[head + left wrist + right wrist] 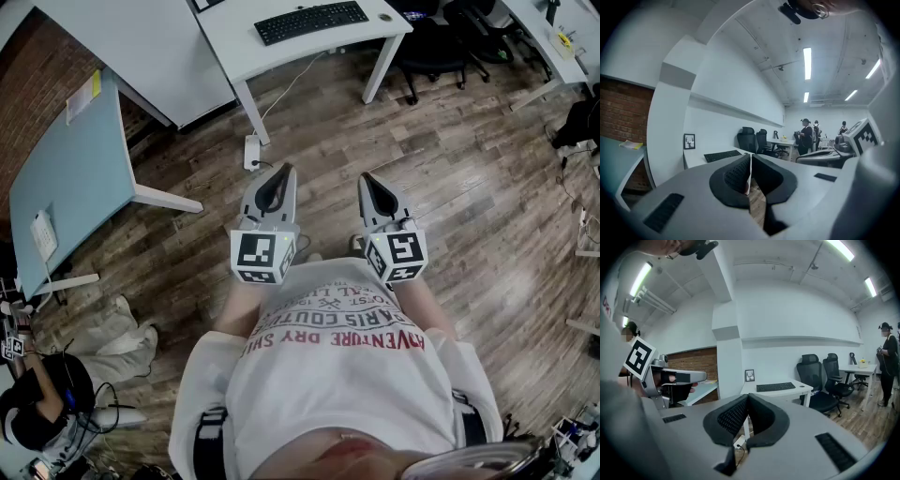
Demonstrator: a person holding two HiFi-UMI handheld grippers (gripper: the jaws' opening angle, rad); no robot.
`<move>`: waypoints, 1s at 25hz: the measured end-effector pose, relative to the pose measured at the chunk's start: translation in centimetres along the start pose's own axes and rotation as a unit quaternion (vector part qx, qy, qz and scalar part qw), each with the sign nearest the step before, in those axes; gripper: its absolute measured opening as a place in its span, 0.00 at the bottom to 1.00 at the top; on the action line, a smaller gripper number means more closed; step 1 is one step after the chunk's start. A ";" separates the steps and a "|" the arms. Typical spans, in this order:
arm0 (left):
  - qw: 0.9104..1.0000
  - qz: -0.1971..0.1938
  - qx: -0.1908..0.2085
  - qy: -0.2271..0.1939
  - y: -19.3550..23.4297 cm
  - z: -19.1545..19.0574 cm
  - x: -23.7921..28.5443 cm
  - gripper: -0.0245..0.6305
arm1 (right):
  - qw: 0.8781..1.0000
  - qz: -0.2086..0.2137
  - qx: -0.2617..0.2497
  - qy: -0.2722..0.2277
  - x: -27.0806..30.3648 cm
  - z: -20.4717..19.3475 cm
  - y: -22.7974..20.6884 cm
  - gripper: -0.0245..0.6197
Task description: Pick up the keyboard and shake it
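Observation:
A black keyboard (311,22) lies on a white desk (244,42) at the far top of the head view, well ahead of both grippers. It also shows as a thin dark strip, the keyboard (722,155) in the left gripper view and the keyboard (776,386) in the right gripper view. My left gripper (277,174) and right gripper (369,182) are held side by side close to my chest, over the wooden floor. Both are shut with nothing between the jaws.
A pale blue table (70,178) stands at the left. Black office chairs (441,42) sit right of the white desk. A power strip (251,152) with a cable lies on the floor under the desk. People stand far off at the right (805,136).

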State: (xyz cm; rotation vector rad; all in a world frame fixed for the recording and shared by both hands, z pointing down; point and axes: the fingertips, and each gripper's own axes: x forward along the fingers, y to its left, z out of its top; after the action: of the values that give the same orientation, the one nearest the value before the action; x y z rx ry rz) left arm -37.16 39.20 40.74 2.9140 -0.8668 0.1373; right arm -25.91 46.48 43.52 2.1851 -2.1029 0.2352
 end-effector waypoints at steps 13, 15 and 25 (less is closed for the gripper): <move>1.000 0.004 -0.005 0.008 0.2 -0.4 -0.3 0.09 | 1.000 -0.012 0.014 0.015 -0.1 -0.8 -0.2 0.08; 1.000 0.005 -0.007 0.011 0.4 -0.6 -0.4 0.09 | 1.000 -0.017 0.019 0.019 0.1 -1.0 -0.2 0.08; 0.999 0.017 -0.027 0.036 2.6 -2.4 2.6 0.09 | 0.997 -0.032 0.057 0.052 2.4 -3.0 -2.6 0.08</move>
State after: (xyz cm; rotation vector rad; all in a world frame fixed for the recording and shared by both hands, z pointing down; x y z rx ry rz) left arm -36.61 35.90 43.55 2.8258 -0.8944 0.2173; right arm -23.36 44.75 46.95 2.2449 -2.0075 0.4625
